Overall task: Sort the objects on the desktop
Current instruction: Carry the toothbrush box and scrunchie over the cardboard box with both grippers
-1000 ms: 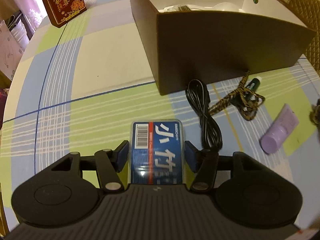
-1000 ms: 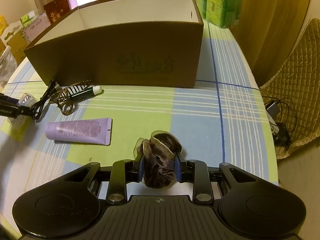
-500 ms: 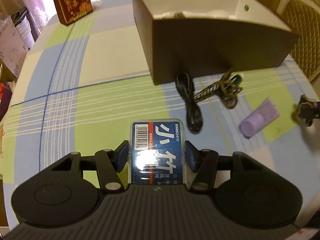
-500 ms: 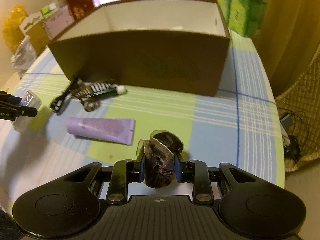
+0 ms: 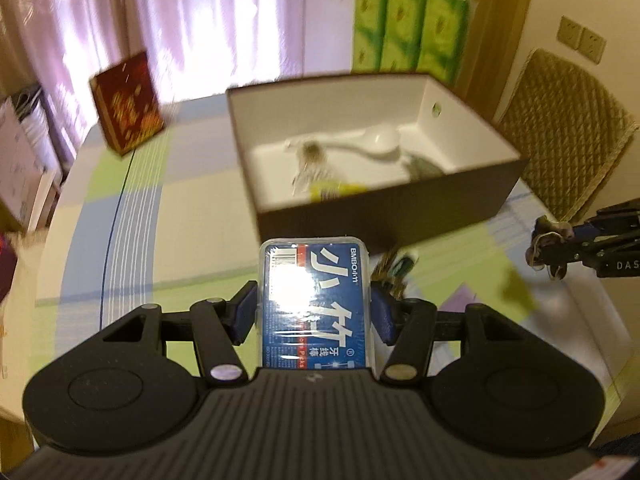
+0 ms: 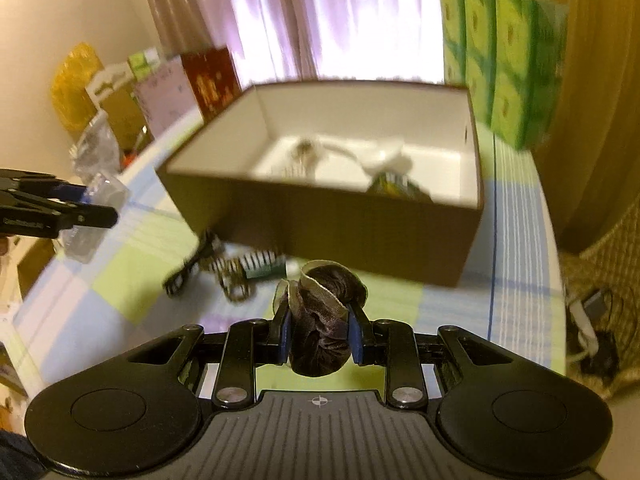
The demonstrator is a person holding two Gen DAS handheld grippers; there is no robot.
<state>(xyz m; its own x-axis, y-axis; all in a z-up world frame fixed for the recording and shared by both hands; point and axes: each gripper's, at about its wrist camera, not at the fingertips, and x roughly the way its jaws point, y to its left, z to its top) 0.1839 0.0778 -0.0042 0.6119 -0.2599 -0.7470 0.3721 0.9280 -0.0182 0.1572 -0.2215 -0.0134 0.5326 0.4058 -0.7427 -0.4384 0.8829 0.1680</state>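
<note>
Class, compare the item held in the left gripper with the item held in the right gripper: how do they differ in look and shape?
The floss pick box is a flat, rigid, clear rectangular case with a blue printed label; the hair scrunchie is soft, bunched, dark brown fabric. The box stands out well past its fingers; the scrunchie bulges between its own. Both are clamped, one in the left gripper, one in the right gripper.

A blue-labelled clear floss-pick box [image 5: 316, 304] is held flat, above the table. A dark brown scrunchie [image 6: 322, 316] is pinched, bunched. The open brown box [image 5: 384, 204] holds a white spoon [image 5: 370, 142].

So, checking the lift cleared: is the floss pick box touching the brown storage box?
Apart. The left wrist view shows the floss pick box in the left tongs, short of the brown storage box.
</note>
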